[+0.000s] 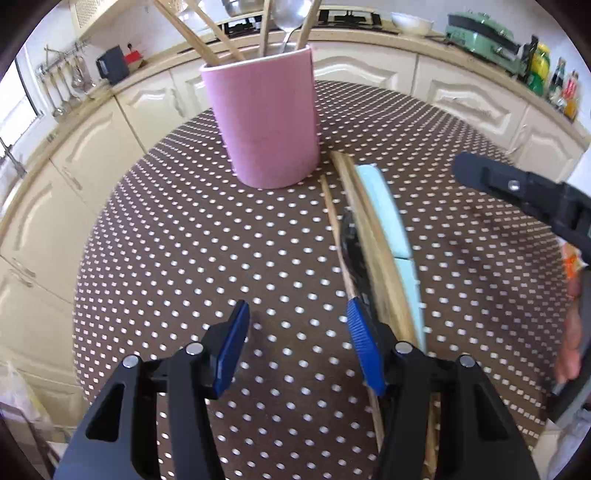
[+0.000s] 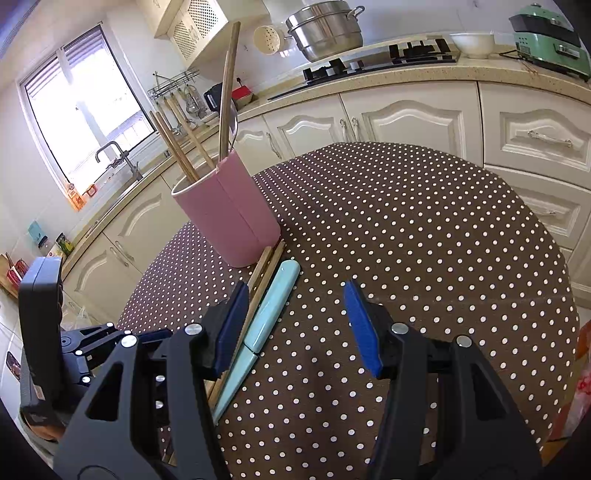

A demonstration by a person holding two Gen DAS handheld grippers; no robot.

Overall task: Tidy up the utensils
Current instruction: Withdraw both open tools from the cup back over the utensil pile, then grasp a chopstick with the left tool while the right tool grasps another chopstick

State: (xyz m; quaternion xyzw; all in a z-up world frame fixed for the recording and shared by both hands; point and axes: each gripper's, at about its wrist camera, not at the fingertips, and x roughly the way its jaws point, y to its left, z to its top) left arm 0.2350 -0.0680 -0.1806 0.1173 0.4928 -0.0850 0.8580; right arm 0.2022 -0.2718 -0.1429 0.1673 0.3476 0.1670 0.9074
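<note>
Round table, brown polka-dot cloth: pink holder, wooden chopsticks, light-blue knife beside.

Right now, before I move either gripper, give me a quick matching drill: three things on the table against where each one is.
Things:
1. pink holder
2. pale blue knife
3. metal spoon

Places:
A. standing in the cup among wooden sticks
B. upright on the dotted cloth
C. lying flat beside loose chopsticks

Pairs: 1-B, 2-C, 3-A
</note>
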